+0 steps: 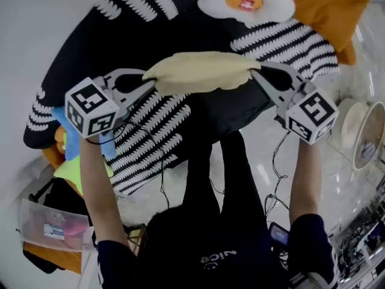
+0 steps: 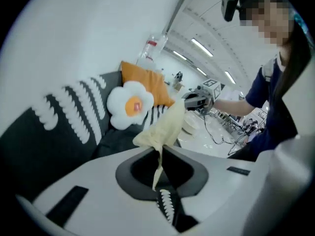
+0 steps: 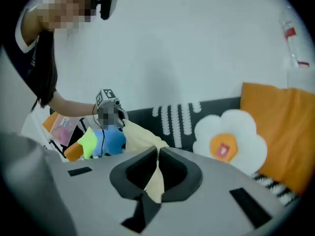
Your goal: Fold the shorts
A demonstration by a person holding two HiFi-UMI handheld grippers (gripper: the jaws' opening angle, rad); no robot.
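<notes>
Black striped blanket (image 1: 150,131) below; we've got left tongs (image 1: 149,82) & right tongs (image 1: 255,74) clamped on yellow shorts (image 1: 201,71), held up stretched btwn them. No fold made yet, all folding left.

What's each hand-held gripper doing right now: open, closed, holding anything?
Left hand-held gripper: closed on one end of the pale yellow shorts.
Right hand-held gripper: closed on the other end of the shorts.

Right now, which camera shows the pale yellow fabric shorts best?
The head view: the pale yellow fabric shorts span fully from the left gripper to the right gripper. Each gripper view shows them foreshortened, bunched where its own jaws pinch them.
</notes>
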